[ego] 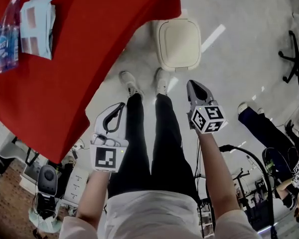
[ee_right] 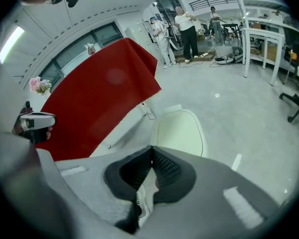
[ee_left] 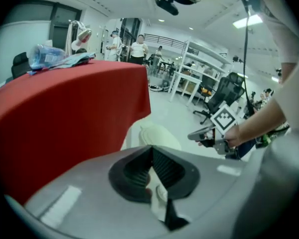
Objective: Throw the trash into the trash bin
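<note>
A pale glossy floor reflects ceiling strip lights. White shelving racks and a black office chair stand beyond the red-draped worktop.

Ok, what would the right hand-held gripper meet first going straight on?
Probably the white trash bin, its lid closed, dead ahead of the right hand-held gripper; nothing shows between them, though depth is unclear.

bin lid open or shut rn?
Shut. The trash bin has its cream lid flat over the whole top, no gap visible.
</note>
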Available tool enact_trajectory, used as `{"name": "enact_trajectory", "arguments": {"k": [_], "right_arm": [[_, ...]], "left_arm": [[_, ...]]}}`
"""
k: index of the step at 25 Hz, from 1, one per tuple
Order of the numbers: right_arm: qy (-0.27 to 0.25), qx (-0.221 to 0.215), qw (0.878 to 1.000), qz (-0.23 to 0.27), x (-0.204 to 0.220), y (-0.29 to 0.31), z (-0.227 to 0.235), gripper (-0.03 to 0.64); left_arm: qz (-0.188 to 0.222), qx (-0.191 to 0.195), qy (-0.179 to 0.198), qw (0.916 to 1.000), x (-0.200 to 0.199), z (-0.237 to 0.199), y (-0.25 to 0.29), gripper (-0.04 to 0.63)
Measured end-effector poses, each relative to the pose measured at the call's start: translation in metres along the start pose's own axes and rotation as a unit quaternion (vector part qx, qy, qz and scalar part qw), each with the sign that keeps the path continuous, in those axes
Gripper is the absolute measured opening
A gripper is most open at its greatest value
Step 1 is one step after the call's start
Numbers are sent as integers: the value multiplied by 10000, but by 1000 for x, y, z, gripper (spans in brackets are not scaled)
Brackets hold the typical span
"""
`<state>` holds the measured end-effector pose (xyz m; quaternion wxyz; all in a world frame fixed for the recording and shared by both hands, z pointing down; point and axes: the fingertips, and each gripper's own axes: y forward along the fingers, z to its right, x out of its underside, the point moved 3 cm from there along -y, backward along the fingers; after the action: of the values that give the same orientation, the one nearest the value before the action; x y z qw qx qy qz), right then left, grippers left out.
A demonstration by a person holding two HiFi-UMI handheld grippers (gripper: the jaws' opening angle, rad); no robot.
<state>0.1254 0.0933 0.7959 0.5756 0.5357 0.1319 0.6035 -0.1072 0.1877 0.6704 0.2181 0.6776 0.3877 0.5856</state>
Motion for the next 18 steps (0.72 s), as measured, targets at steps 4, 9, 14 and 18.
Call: {"name": "enact_trajectory", "arguments": {"k": [4,9,14,18], "right_arm": [[-42,-19,9999,-100,23,35,28,-2],[-239,-21,9990,-376,56,74,60,-2],[-327,20,9970,-695,81,107,74,-2],[-432,70,9945,-949,91,122,76,-1]], "left_arm": [[-164,-18,77,9998,26,0,33,5],[-201,-82,-41,9998,40,-2,65,5],[-236,-42,-59,9997,47,-2,78,3],[-202,-43,-126,9997,50,-1,82,5]]}}
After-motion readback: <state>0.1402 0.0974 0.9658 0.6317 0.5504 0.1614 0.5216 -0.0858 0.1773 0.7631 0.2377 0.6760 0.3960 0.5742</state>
